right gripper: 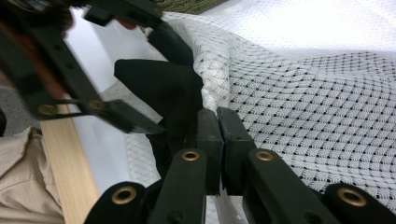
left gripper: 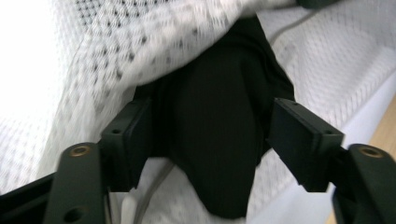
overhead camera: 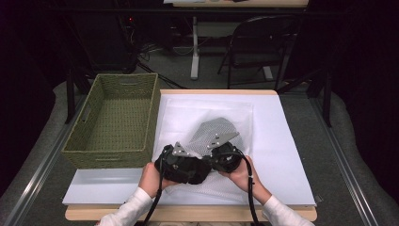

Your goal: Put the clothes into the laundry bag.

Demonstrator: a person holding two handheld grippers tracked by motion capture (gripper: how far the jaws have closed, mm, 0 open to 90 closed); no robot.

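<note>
Right tool point(right gripper: 218, 135) pinches white mesh bag point(right gripper: 299, 93); left tool point(left gripper: 210, 140) spread around black cloth point(left gripper: 215, 140) half inside it. Wicker basket point(overhead camera: 77, 136) beside.

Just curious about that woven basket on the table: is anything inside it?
No, the woven basket shows only its bare green floor in the high view, while the black cloth lies by the mesh bag.

Both black plastic claws, left claw point(overhead camera: 181, 165) and right claw point(overhead camera: 226, 157), have brass-coloured screws at the jaw joints, grey three-cornered plates on top, and black cables trailing back over white long sleeves point(overhead camera: 136, 202).
</note>
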